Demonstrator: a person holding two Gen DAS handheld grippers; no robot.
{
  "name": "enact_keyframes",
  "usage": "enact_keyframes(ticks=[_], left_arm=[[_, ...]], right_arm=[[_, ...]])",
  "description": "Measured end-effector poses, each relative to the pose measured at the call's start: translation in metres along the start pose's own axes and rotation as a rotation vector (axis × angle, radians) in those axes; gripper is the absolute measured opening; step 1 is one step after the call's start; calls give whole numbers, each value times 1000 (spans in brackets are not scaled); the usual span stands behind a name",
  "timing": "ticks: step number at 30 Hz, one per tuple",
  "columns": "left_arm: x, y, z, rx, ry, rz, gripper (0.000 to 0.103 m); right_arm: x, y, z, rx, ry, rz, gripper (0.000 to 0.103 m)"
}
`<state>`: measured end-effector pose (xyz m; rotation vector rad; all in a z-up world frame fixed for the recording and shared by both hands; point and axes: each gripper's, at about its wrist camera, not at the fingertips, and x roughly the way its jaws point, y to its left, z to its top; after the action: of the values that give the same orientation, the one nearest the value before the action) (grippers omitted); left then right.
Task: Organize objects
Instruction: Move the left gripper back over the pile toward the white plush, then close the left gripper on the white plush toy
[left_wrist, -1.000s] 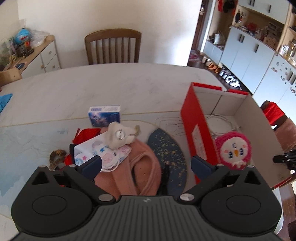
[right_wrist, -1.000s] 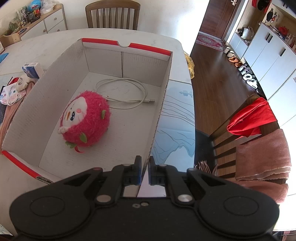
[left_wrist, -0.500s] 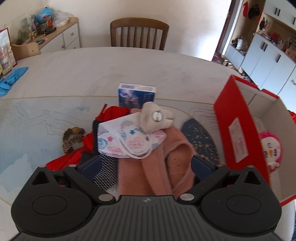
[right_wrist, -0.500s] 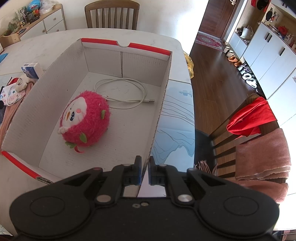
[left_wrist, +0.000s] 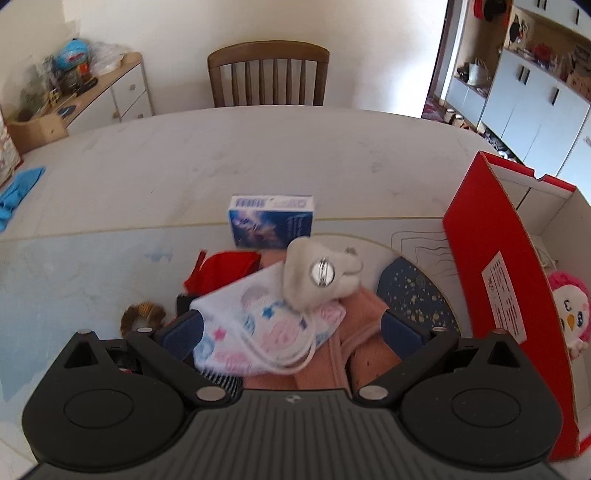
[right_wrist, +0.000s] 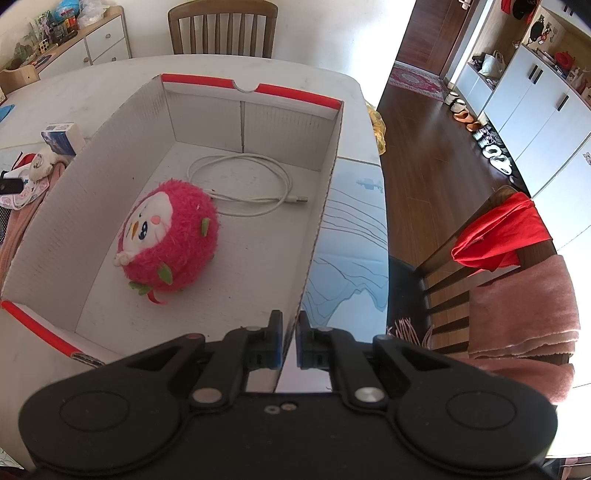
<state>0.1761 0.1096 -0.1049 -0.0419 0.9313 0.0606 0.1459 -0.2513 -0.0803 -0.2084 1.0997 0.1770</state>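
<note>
The box (right_wrist: 207, 122), red outside and white inside, stands open on the table (left_wrist: 258, 147), to the right of a pile of loose things. A white label (left_wrist: 503, 295) with small print is stuck on its red side wall; the print is too small to read. The right gripper (right_wrist: 289, 341) has its jaws closed on the near end of the box's right wall, one pad inside and one outside. The left gripper (left_wrist: 291, 332) hangs over the pile with its jaws wide apart and nothing between the pads. In the box lie a pink plush (right_wrist: 170, 236) with a white face and green tufts, and behind it a coiled white cable (right_wrist: 243, 184), close to the plush. In the pile, a pink cloth (left_wrist: 365, 332) lies lowest, with a dark blue speckled piece (left_wrist: 413, 295) to its right, next to the box. A white pouch (left_wrist: 266, 332) printed with pink and blue stars and circles rests on the pink cloth. A grey plush (left_wrist: 317, 273) with a round metal disc on it sits on the pouch's far edge. Behind it stands a blue carton (left_wrist: 271, 221); its lettering is blurred and cannot be read. A red cloth (left_wrist: 225, 269) lies left of the grey plush, and a brown scrunchie (left_wrist: 142, 315) sits by the left pad.
</note>
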Motion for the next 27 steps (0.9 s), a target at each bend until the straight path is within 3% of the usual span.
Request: enact_keyframes(ticks=[18, 20, 23, 25, 27], left_arm=[[45, -18, 29, 42, -2, 36, 102], [45, -18, 29, 42, -6, 26, 97], [46, -19, 29, 53, -4, 9, 77], [47, -21, 28, 71, 8, 10, 56], [46, -23, 26, 87, 6, 12, 56]], right_arm=[[-1, 1, 1, 8, 10, -9, 6], [0, 1, 2, 11, 11, -9, 6], [0, 1, 2, 10, 12, -11, 6], [0, 1, 2, 10, 11, -11, 6], [0, 1, 1, 10, 12, -10, 6]])
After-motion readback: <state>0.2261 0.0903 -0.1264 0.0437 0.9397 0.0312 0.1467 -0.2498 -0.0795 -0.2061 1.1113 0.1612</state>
